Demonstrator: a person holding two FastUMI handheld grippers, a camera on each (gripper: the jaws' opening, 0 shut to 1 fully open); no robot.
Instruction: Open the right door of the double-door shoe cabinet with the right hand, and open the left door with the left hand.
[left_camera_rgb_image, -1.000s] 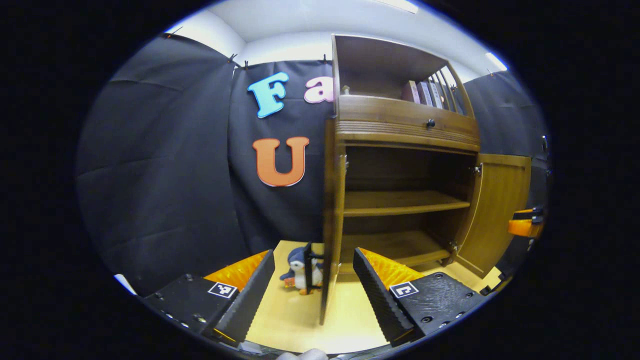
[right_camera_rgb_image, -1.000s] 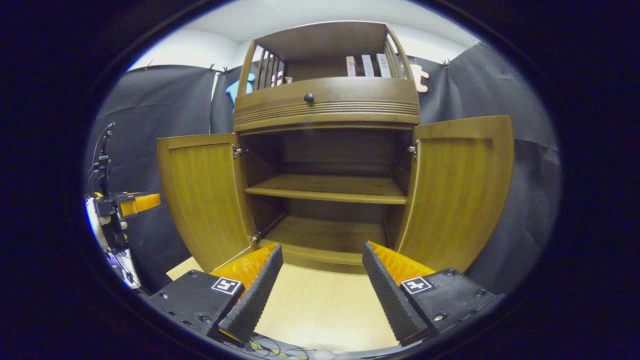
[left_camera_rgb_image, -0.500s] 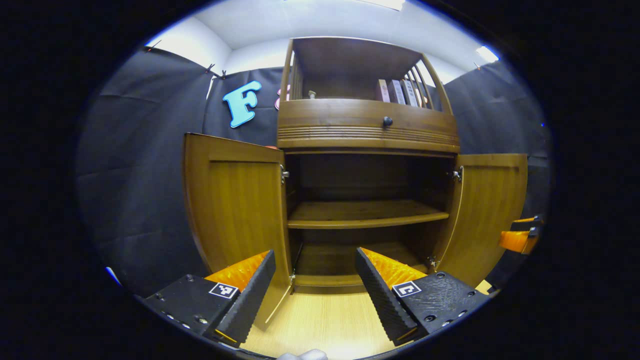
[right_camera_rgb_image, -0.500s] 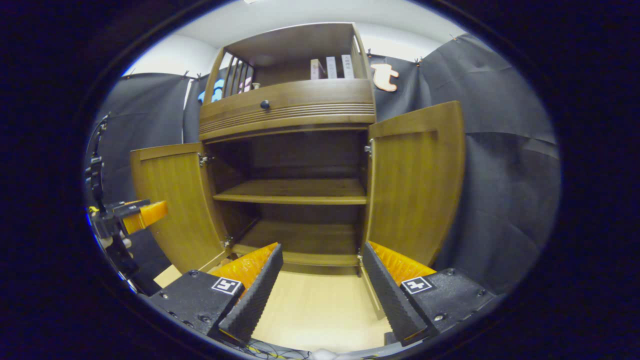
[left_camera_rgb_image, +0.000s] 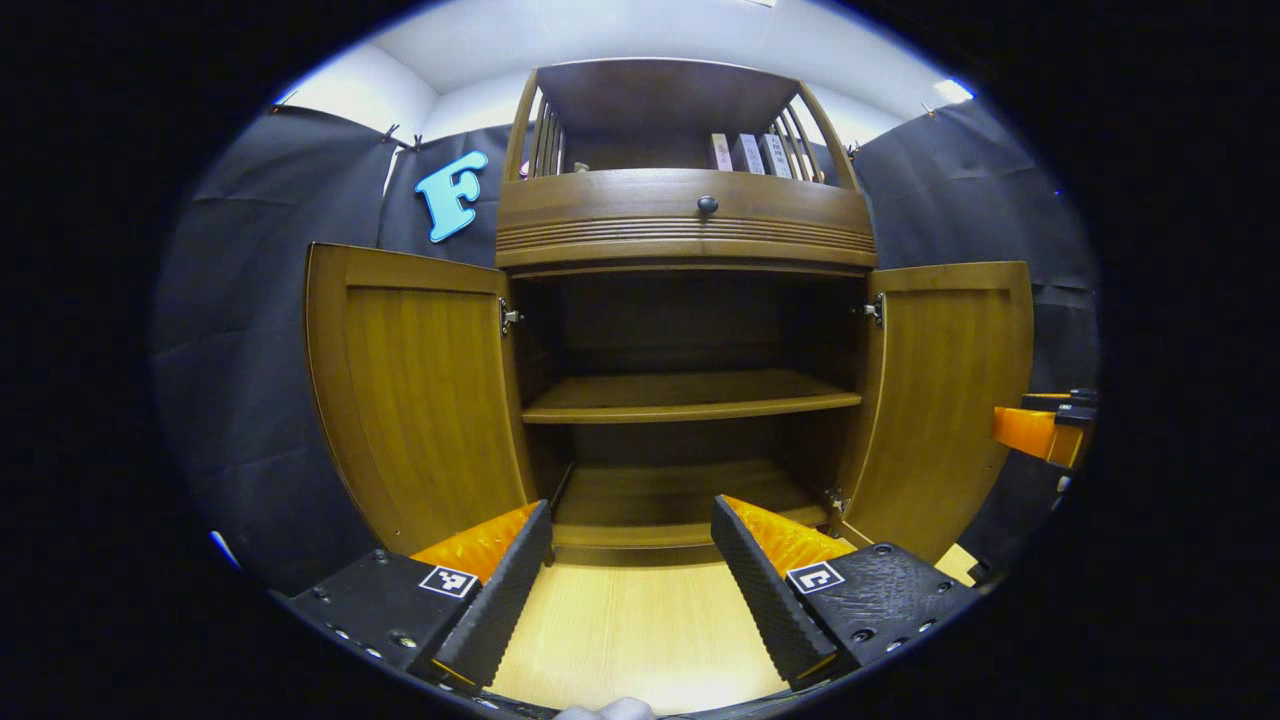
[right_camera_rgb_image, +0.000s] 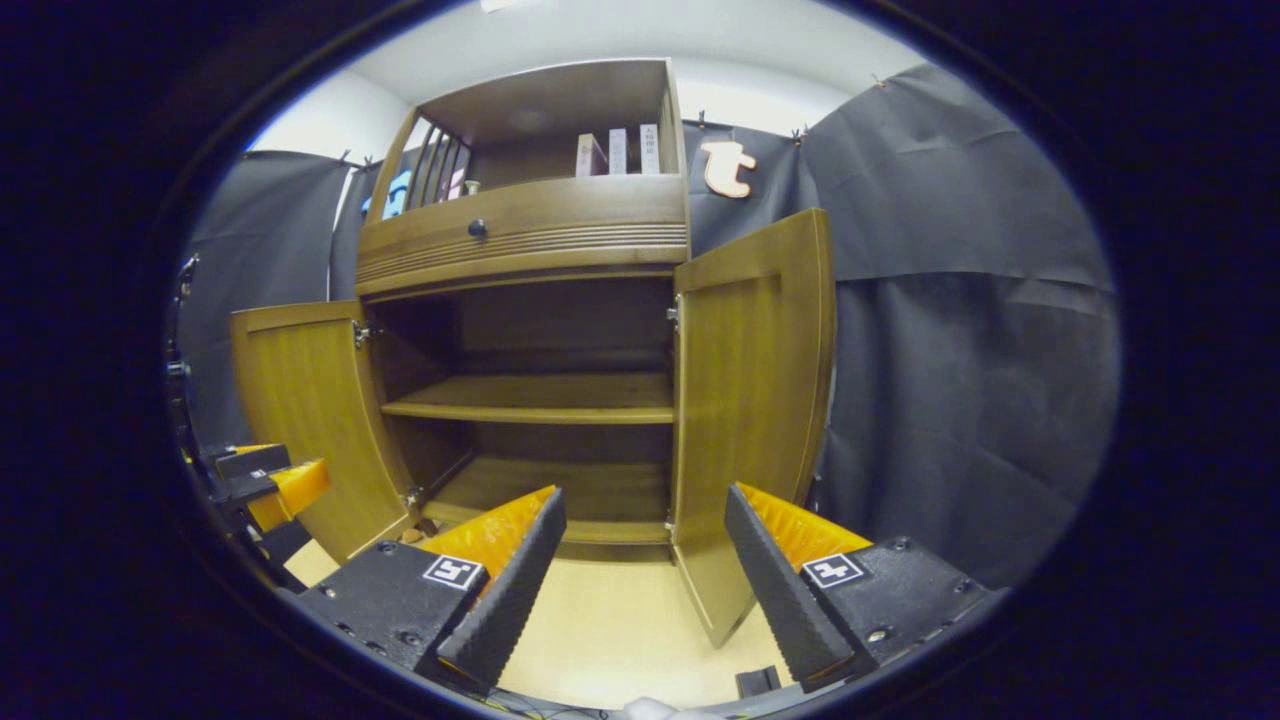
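Observation:
The wooden shoe cabinet (left_camera_rgb_image: 686, 228) stands ahead with both doors swung wide. In the left gripper view its left door (left_camera_rgb_image: 420, 385) and right door (left_camera_rgb_image: 950, 385) flank two bare shelves. My left gripper (left_camera_rgb_image: 630, 575) is open just in front of the cabinet's base, holding nothing. In the right gripper view the right door (right_camera_rgb_image: 750, 400) hangs open near me and the left door (right_camera_rgb_image: 305, 415) is farther off. My right gripper (right_camera_rgb_image: 645, 580) is open beside the right door's lower edge, touching nothing. Each view catches the other gripper at its edge: (left_camera_rgb_image: 1040, 430), (right_camera_rgb_image: 265, 480).
Pale wooden floor (left_camera_rgb_image: 630, 630) lies before the cabinet. A drawer with a dark knob (left_camera_rgb_image: 707, 205) sits above the doors, and books (left_camera_rgb_image: 745, 152) stand on the top shelf. Black cloth walls close in on both sides.
The left gripper view has turned from the left door's edge to face the cabinet squarely. The right gripper view has turned right, bringing the right door closer. Both doors remain open.

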